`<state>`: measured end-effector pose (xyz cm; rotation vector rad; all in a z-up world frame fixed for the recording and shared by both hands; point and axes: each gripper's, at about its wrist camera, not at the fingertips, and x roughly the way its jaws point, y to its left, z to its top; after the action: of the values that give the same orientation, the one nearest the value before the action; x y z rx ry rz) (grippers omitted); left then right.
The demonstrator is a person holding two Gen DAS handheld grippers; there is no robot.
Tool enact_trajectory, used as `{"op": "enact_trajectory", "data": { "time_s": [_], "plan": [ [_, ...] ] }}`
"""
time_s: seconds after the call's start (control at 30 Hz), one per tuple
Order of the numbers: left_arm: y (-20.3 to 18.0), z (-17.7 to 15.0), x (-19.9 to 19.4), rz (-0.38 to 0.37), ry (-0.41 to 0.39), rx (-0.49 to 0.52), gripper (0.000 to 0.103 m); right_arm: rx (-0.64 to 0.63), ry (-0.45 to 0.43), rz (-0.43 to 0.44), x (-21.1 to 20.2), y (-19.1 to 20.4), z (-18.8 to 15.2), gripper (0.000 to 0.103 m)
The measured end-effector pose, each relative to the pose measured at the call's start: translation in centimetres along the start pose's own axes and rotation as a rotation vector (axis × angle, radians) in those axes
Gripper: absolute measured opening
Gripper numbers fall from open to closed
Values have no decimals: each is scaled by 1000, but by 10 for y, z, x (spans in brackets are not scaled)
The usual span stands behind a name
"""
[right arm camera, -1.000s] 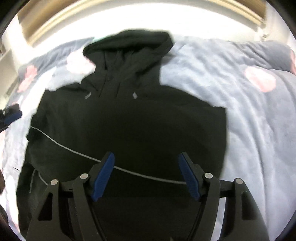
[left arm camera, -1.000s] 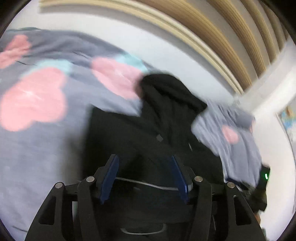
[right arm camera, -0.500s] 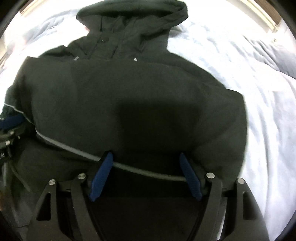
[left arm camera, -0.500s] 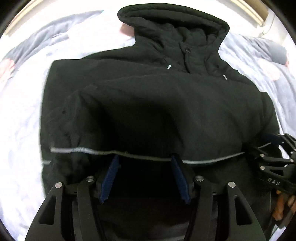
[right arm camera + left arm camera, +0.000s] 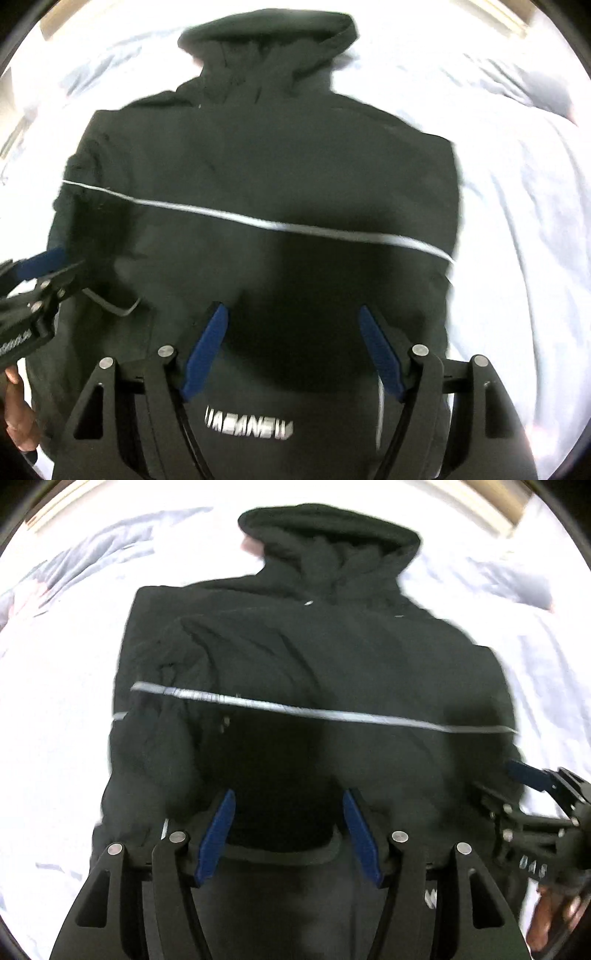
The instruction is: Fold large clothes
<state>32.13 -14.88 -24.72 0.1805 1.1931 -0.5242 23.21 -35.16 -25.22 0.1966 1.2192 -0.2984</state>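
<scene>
Right now a black hooded jacket [image 5: 314, 657] lies spread flat on a pale bedcover [image 5: 55, 720], its hood [image 5: 328, 528] at twelve o'clock and a thin silver stripe [image 5: 295, 710] running across the body from nine o'clock toward three o'clock.

Seen from the left wrist view, the left gripper [image 5: 288, 834] sits at six o'clock over the lower part of the jacket. Its blue fingers [image 5: 216, 838] stand wide apart with only dark cloth showing between them; they hold nothing, and whether the tips touch the fabric I cannot tell. At four o'clock in that view the right gripper [image 5: 532, 775] reaches in by the jacket's edge, a bit of hand behind it.

From the right wrist view, the jacket [image 5: 266, 177] fills the middle, hood [image 5: 269, 40] again at twelve o'clock, stripe [image 5: 258, 221] slanting down toward three o'clock, bedcover [image 5: 517, 221] bright beyond it. White lettering [image 5: 249, 428] shows on the cloth at six o'clock. The right gripper [image 5: 293, 350] hovers above that lower part, blue fingers [image 5: 205, 350] spread wide and gripping nothing. At nine o'clock the left gripper [image 5: 44, 262] comes in over the jacket's side; the picture is blurred there.
</scene>
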Motion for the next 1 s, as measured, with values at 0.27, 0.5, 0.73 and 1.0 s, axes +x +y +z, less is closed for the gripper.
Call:
{"op": "enact_trajectory", "data": {
  "time_s": [0.27,0.5,0.73,1.0],
  "plan": [
    [23,-33,-93,-71,-82,40,63,94,-45,43,-80,8,-46,76],
    [44,1,-151,-35,-196,101,63,193,-146,49,-133,10,-34,76],
    [66,20,-153,-48,-226,57,63,187,-160,47,-137,6,8,76],
    [82,98,-85,-26,-218,-5,63,187,-251,27,-79,-20,115,76]
  ]
}}
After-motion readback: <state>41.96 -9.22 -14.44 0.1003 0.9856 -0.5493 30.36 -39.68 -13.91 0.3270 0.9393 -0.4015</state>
